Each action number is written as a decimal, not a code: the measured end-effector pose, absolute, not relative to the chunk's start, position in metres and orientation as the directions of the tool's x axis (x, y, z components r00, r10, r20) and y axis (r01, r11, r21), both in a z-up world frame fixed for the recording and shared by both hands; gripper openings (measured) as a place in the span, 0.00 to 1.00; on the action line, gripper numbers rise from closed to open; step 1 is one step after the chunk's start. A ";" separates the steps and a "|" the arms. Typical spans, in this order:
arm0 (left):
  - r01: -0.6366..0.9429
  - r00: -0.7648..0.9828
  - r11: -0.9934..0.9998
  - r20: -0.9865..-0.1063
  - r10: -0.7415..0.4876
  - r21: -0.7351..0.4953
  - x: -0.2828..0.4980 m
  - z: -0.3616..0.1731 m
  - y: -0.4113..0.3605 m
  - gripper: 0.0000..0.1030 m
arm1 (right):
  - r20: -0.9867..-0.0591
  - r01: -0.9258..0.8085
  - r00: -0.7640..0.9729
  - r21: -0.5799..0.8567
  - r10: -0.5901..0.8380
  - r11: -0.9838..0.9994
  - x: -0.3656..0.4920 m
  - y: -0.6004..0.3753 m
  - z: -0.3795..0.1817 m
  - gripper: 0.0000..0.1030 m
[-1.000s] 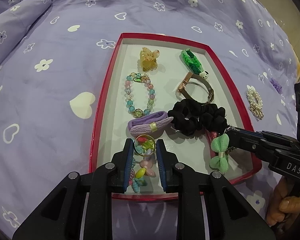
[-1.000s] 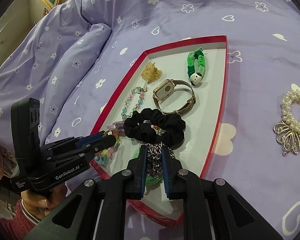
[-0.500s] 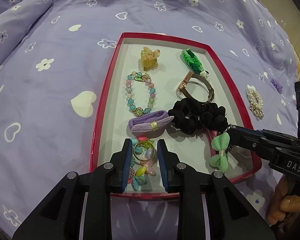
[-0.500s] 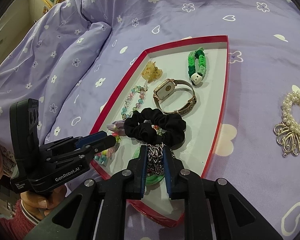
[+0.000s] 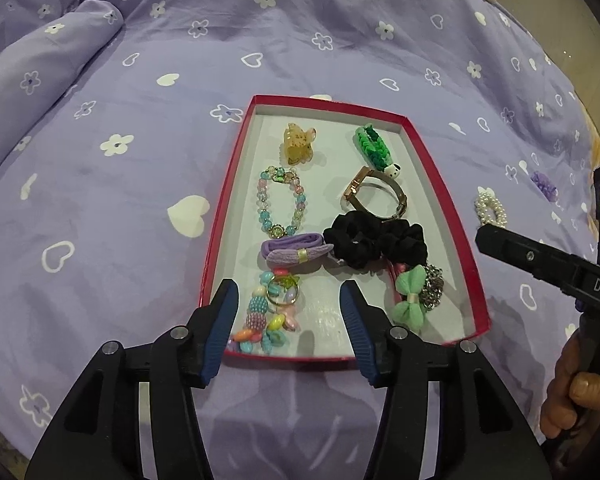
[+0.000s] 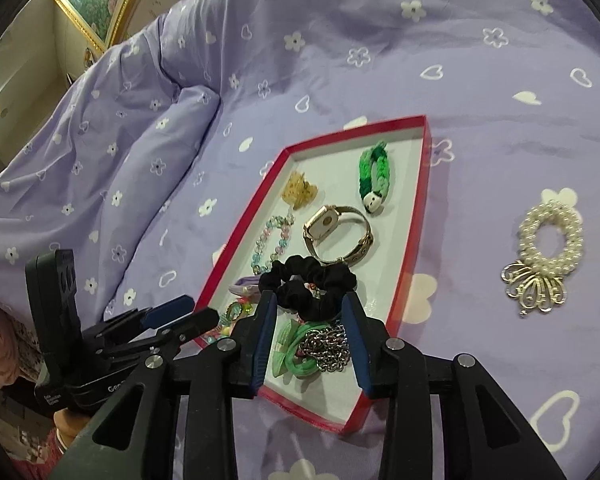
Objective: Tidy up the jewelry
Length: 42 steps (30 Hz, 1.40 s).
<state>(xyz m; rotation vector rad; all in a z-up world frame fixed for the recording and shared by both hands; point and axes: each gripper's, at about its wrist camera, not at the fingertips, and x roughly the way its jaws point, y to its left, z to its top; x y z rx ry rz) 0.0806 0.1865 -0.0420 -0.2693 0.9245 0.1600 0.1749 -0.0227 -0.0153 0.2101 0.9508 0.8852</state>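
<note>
Both tools empty, jaws spread wide, hovering off the near edge of the red tray [image 5: 440,176]. Left gripper [image 5: 288,312] over the near-left corner, above the bead charm cluster [image 5: 266,320]. Right gripper [image 6: 310,336] over the near-right corner, above the silver chain [image 6: 328,346] and green bow [image 6: 290,354].

Pearl hair tie [image 6: 548,248] lies loose on the bedspread [image 6: 340,40], outside the tray's right edge. Right gripper is nearer; likely next pick. Its long axis runs roughly parallel to that edge.

Inside the matt red cardboard tray [image 5: 440,184], a shiny metal chain [image 6: 328,346] is glinting beside a matt black cloth scrunchie [image 5: 374,238] and glossy plastic beads [image 5: 262,320].
</note>
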 end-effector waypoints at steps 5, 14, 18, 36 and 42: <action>-0.282 0.593 0.941 -0.805 0.019 -0.185 0.068 -0.039 0.187 0.61 | -0.605 -0.549 0.284 0.533 0.744 0.643 0.169 -0.034 -0.013 0.43; -0.341 0.603 0.899 -0.798 -0.016 -0.275 0.037 -0.037 0.192 0.83 | -0.535 -0.494 0.317 0.612 0.783 0.618 0.151 -0.060 -0.013 0.68; -0.350 0.606 0.891 -0.795 -0.020 -0.289 0.024 -0.037 0.189 0.84 | -0.517 -0.495 0.329 0.618 0.790 0.610 0.136 -0.065 -0.013 0.73; -0.333 0.635 0.917 -0.771 0.046 -0.220 -0.015 0.005 0.173 0.90 | -0.585 -0.629 0.443 0.336 0.679 0.701 0.083 -0.069 0.023 0.88; -0.292 0.727 0.947 -0.675 0.130 -0.133 -0.025 0.047 0.163 1.00 | -0.540 -0.692 0.523 0.183 0.660 0.698 0.069 -0.069 0.075 1.00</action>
